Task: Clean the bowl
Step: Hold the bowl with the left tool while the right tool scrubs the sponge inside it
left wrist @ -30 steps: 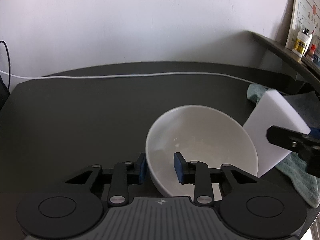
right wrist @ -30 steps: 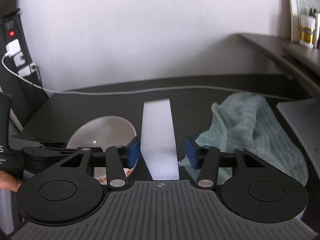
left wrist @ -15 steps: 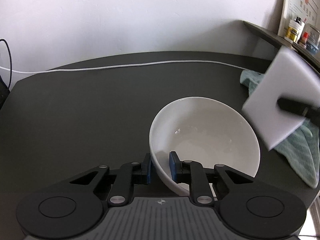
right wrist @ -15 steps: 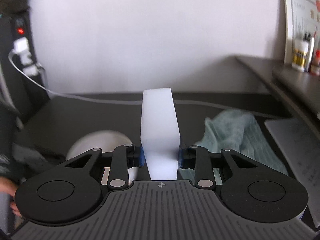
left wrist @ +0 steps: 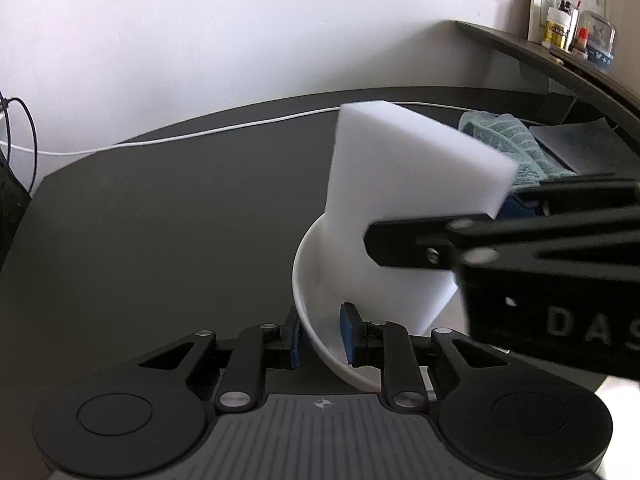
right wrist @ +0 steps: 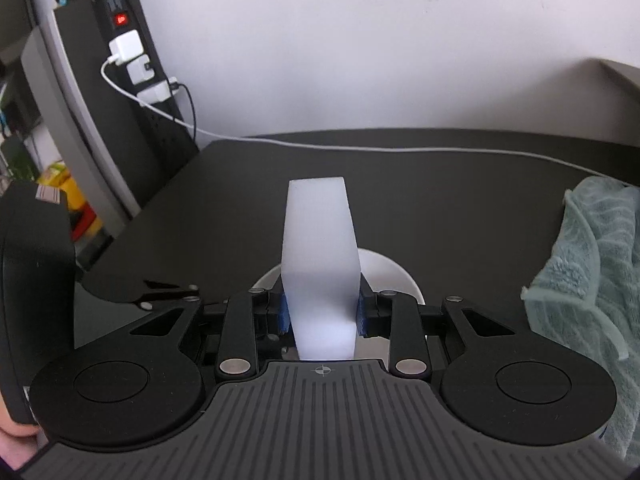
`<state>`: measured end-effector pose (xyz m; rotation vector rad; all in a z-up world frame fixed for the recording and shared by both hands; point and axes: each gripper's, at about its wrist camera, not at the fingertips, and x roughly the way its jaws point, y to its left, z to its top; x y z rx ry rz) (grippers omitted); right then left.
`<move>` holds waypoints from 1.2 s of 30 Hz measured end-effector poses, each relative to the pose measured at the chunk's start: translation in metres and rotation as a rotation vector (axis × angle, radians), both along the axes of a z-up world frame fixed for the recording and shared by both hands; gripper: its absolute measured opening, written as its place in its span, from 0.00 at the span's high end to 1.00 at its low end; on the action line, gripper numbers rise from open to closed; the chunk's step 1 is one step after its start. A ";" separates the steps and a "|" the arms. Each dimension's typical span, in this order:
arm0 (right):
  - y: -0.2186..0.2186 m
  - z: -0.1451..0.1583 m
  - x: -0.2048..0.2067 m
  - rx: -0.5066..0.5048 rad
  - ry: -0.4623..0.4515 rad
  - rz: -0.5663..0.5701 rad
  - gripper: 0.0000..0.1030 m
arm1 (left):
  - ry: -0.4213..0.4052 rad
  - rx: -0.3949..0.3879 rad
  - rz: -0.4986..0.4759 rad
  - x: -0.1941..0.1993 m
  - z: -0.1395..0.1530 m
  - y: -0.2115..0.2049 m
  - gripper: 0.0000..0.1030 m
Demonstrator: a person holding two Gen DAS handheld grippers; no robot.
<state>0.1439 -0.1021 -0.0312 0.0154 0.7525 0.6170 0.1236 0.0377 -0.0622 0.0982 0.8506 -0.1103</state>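
A white bowl rests on the dark table, and my left gripper is shut on its near rim, one blue pad outside and one inside. My right gripper is shut on a white sponge block. In the left wrist view that sponge block hangs over the bowl, its lower end down inside, and the right gripper reaches in from the right, hiding most of the bowl. In the right wrist view only the bowl's far rim shows behind the sponge.
A teal cloth lies bunched on the table to the right, also seen as the cloth behind the sponge. A white cable runs along the table's back edge. A power strip stands at left; a shelf with small bottles is at upper right.
The right gripper has carried the sponge leftward from beside the cloth to over and into the bowl. The left gripper stays shut on the bowl's rim.
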 end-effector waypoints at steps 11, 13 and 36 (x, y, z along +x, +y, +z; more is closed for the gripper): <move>0.006 -0.002 -0.012 -0.042 -0.076 0.008 0.70 | -0.009 -0.001 0.002 -0.004 0.002 0.008 0.79; 0.004 -0.003 -0.013 -0.031 -0.078 -0.008 0.69 | -0.012 0.002 0.000 -0.005 0.001 0.008 0.79; -0.032 0.013 -0.017 -0.025 -0.109 -0.151 0.70 | -0.018 0.012 -0.012 -0.009 0.001 0.011 0.77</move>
